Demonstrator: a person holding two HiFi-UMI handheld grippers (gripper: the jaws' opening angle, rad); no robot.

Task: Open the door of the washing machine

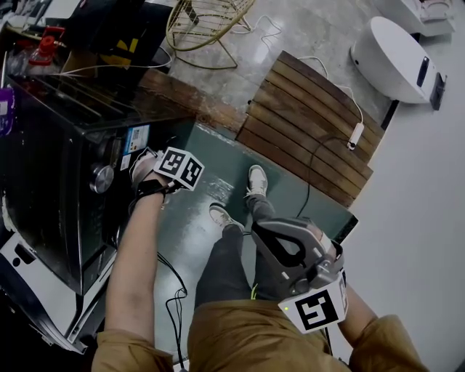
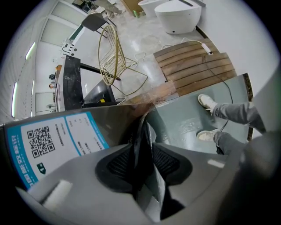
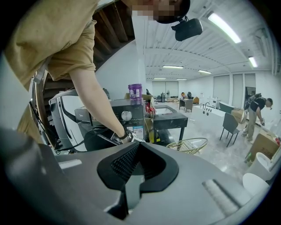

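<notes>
The dark washing machine (image 1: 58,189) stands at the left of the head view, a QR-code label (image 2: 52,140) on its front. My left gripper (image 1: 145,171) reaches down to the machine's front. In the left gripper view its pads (image 2: 120,165) press on the thin edge of the door (image 2: 151,132), which runs up between them. My right gripper (image 1: 265,234) hangs in front of the person's body, away from the machine, jaws together with nothing between them (image 3: 137,154). The right gripper view shows the machine (image 3: 118,116) with the person's left arm reaching to it.
A green floor mat (image 1: 218,167) lies in front of the machine with the person's shoes (image 1: 254,178) on it. Beyond are a wooden slat platform (image 1: 312,123), a power strip (image 1: 354,134), a gold wire basket (image 1: 207,22) and a white round appliance (image 1: 392,58).
</notes>
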